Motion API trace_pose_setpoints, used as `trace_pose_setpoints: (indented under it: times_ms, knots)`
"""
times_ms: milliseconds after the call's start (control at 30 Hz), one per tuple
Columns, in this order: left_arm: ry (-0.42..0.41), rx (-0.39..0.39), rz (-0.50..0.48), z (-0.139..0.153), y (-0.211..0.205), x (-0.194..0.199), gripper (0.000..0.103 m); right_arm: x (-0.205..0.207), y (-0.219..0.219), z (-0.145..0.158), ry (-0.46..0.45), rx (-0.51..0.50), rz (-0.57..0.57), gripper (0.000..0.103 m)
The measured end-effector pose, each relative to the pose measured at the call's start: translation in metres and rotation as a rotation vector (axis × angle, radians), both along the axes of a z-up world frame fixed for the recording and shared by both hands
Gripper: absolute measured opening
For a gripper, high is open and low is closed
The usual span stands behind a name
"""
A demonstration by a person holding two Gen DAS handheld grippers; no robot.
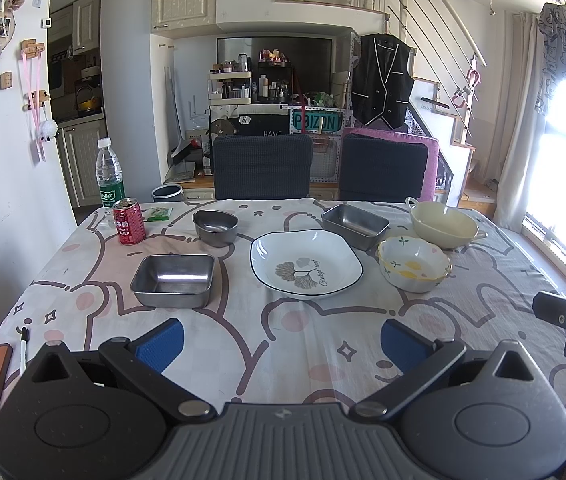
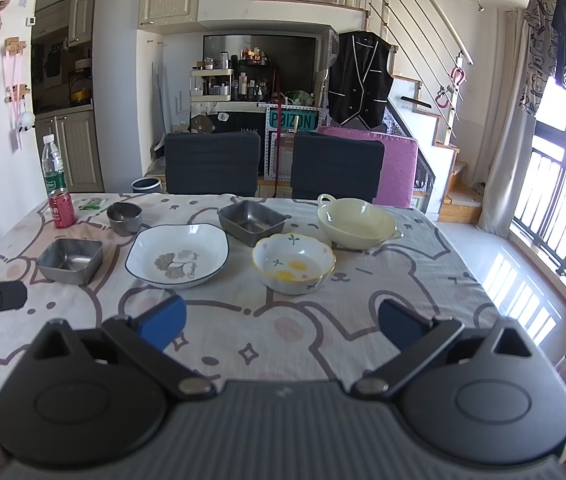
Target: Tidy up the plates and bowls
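Both claws open & empty over desk, dishes untouched
Left claw (image 1: 281, 342) & right claw (image 2: 281, 326) hover w/ jaws spread, nothing held. On desk (image 1: 483, 280): white leaf plate (image 1: 305, 262) mid; floral bowl (image 2: 293, 263) just right of it, cream bowl (image 2: 357, 222) behind; square steel tray (image 1: 173, 274) left, round steel bowl (image 1: 215, 227) and rect steel tray (image 1: 355, 224) at back
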State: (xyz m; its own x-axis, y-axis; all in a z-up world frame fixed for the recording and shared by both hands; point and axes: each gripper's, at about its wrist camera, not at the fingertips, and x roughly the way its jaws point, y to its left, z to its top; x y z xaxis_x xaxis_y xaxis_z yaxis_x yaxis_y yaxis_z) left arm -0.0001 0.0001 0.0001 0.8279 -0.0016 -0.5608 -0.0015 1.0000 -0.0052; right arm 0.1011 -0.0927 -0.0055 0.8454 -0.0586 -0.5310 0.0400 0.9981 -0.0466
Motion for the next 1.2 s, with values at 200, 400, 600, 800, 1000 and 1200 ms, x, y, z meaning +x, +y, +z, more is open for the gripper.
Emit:
trace_pose_setpoints:
  times_ms: [200, 400, 600, 800, 1000, 1200]
  knots:
    - [0.0, 0.0, 0.0, 0.0, 0.0, 0.0, 0.103, 0.0, 0.0, 0.0, 0.0, 0.0, 0.0, 0.103]
    - [0.0, 0.0, 0.0, 0.0, 0.0, 0.0, 0.103, 0.0, 0.0, 0.0, 0.001, -0.001, 0.0, 0.103]
    - [-0.001, 0.0, 0.0, 0.0, 0.0, 0.0, 0.103, 0.0, 0.0, 0.0, 0.002, -0.001, 0.0, 0.103]
    - [-0.002, -0.002, -0.006, -0.003, -0.002, -0.001, 0.103, 0.001, 0.0, 0.0, 0.007, 0.0, 0.004, 0.103]
    - [0.029, -0.007, 0.002, -0.003, 0.0, 0.012, 0.103, 0.008, -0.001, -0.002, 0.031, 0.013, 0.012, 0.103]
    - [0.085, -0.009, 0.025, -0.013, 0.006, 0.044, 0.103, 0.033, 0.001, -0.008, 0.068, 0.026, 0.011, 0.103]
